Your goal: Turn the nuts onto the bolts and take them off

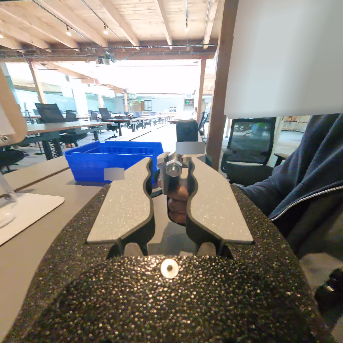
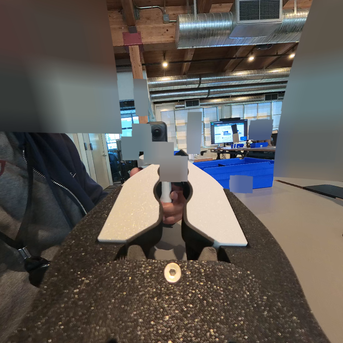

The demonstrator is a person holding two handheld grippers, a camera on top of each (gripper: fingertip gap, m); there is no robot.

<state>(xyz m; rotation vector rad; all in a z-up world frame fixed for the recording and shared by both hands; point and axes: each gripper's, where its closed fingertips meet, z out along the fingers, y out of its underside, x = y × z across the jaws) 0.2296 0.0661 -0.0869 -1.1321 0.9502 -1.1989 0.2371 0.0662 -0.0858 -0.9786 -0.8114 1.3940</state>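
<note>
In the left wrist view a steel bolt (image 1: 173,171) points end-on at the camera, with a hex nut (image 1: 173,163) threaded on near its end. My right gripper (image 1: 175,163) faces me, and its dark fingers (image 1: 163,172) are shut on the bolt. My left gripper (image 1: 170,161) is open, its grey fingertips either side of the nut and apart from it. In the right wrist view my right gripper (image 2: 172,167) has its tips, the bolt and the nut hidden by a blur patch. The left gripper's camera (image 2: 158,131) and one white finger (image 2: 165,193) show beyond.
A blue bin (image 1: 111,159) stands on the grey table (image 1: 37,232) to the far left, also seen in the right wrist view (image 2: 237,168). A white monitor base (image 1: 27,209) lies at left. The person's dark sleeve (image 1: 297,185) is at right. A dark mat (image 2: 324,189) lies far right.
</note>
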